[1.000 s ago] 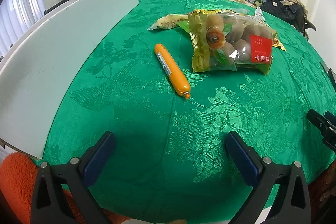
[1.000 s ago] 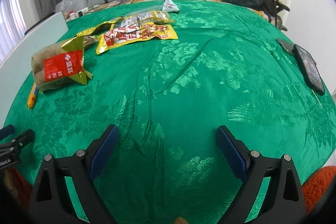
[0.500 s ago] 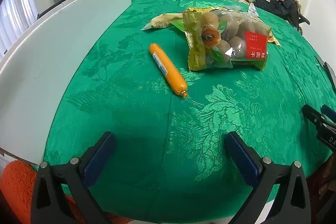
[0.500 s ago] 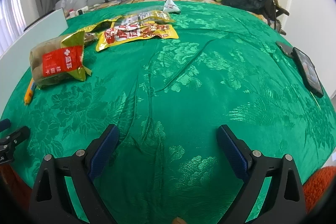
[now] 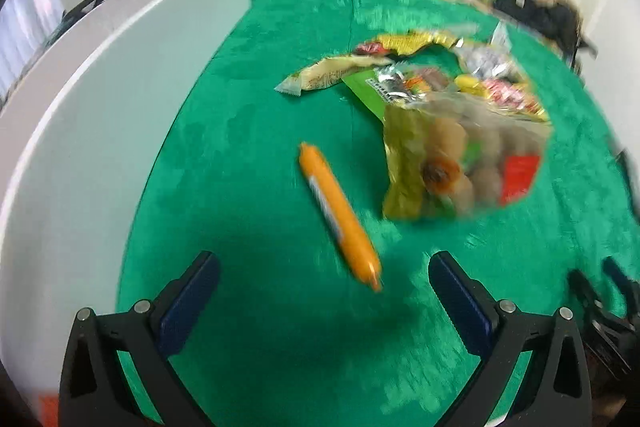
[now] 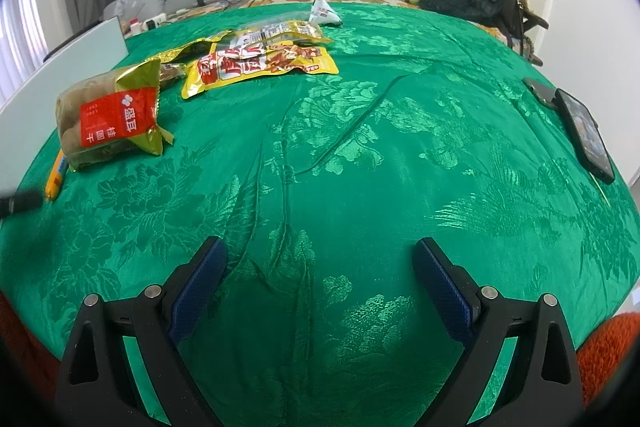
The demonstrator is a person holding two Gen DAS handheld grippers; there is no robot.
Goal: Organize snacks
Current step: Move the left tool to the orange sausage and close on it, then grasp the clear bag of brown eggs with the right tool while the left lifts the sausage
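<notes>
We note both tools with jaws spread and empty: left gripper just short of the orange sausage stick, right gripper over bare green cloth. The left view is motion-blurred, so the dried-fruit bag label reads only from the right wrist. There the bag hides most of the sausage.

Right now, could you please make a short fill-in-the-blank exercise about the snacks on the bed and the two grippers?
1. The cloth under the snacks is ____ in colour.
2. The orange sausage lies ahead of the ____ gripper.
3. The jaws of the right gripper stand ____, holding nothing.
4. The label on the longan bag is ____.

Missing words: green; left; open; red
</notes>
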